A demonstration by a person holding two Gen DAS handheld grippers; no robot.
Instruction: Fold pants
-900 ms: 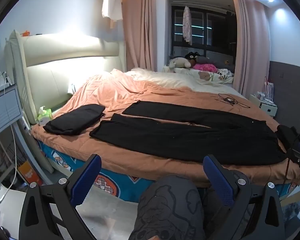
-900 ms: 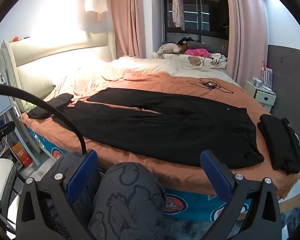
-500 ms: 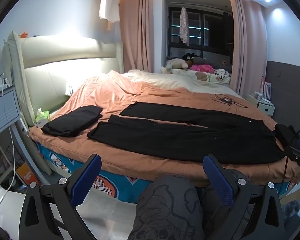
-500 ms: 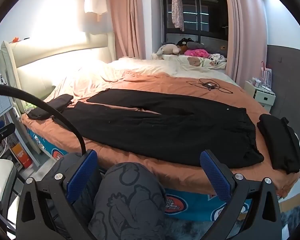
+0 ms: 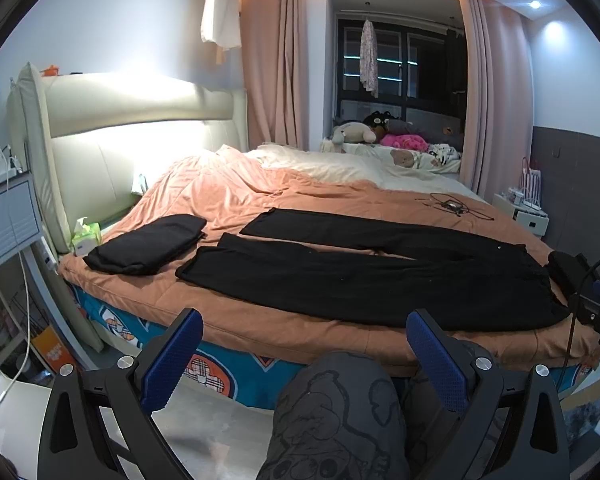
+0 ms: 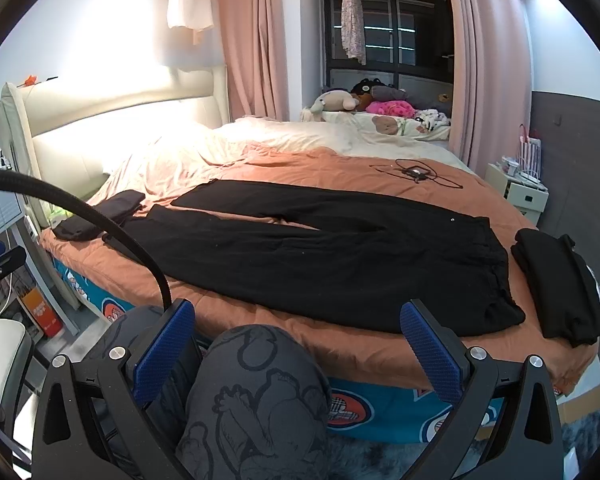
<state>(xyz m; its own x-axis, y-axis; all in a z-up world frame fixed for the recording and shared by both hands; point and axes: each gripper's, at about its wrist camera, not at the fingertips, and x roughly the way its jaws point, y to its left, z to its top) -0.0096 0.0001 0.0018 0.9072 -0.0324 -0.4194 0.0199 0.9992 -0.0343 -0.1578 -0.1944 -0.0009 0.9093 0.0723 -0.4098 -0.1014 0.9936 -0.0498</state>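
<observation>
Black pants [image 5: 360, 276] [image 6: 320, 256] lie spread flat across the orange bedcover, legs toward the left, waist toward the right. My left gripper [image 5: 304, 360] hangs open in front of the bed's near edge, nothing between its blue pads. My right gripper [image 6: 296, 348] is open too, short of the bed, over a knee in grey printed trousers [image 6: 256, 396]. Neither gripper touches the pants.
A folded black garment [image 5: 148, 244] lies on the bed's left corner, another [image 6: 556, 284] on the right corner. A charger with cable [image 6: 416, 170] lies farther back. Soft toys [image 5: 380, 134] sit by the window. Nightstands stand at left [image 5: 8, 216] and right [image 6: 516, 194].
Both views have shifted only slightly; the pants and folded garments lie as before, and both grippers stay open.
</observation>
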